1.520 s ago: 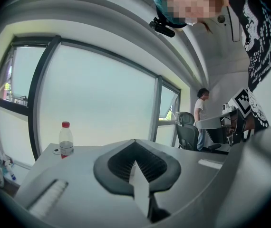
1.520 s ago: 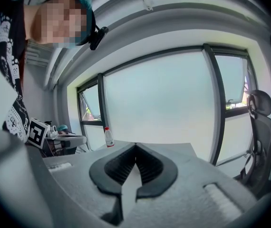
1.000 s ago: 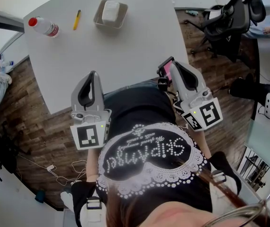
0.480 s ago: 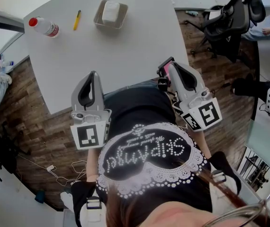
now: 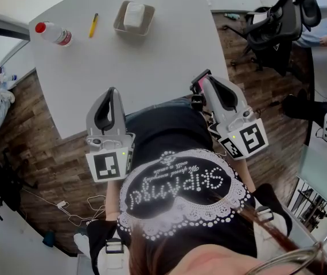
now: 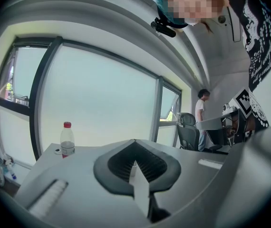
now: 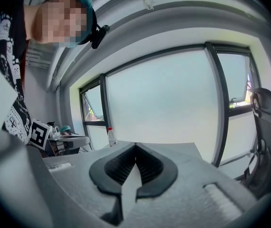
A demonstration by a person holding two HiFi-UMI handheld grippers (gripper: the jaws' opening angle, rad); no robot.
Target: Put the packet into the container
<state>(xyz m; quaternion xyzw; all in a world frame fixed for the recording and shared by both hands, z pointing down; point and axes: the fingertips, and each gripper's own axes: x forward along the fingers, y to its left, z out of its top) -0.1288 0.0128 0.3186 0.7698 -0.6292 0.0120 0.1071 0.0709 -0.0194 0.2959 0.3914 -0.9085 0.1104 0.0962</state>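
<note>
Pale grey table (image 5: 140, 67) filling the upper middle of the head view, three things toward its far side: red-capped clear bottle (image 5: 51, 33) at upper left, yellow pen (image 5: 93, 23) right of it, beige open container (image 5: 118, 19) near top centre, none touching.

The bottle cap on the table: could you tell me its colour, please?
The cap is red; head view.
</note>
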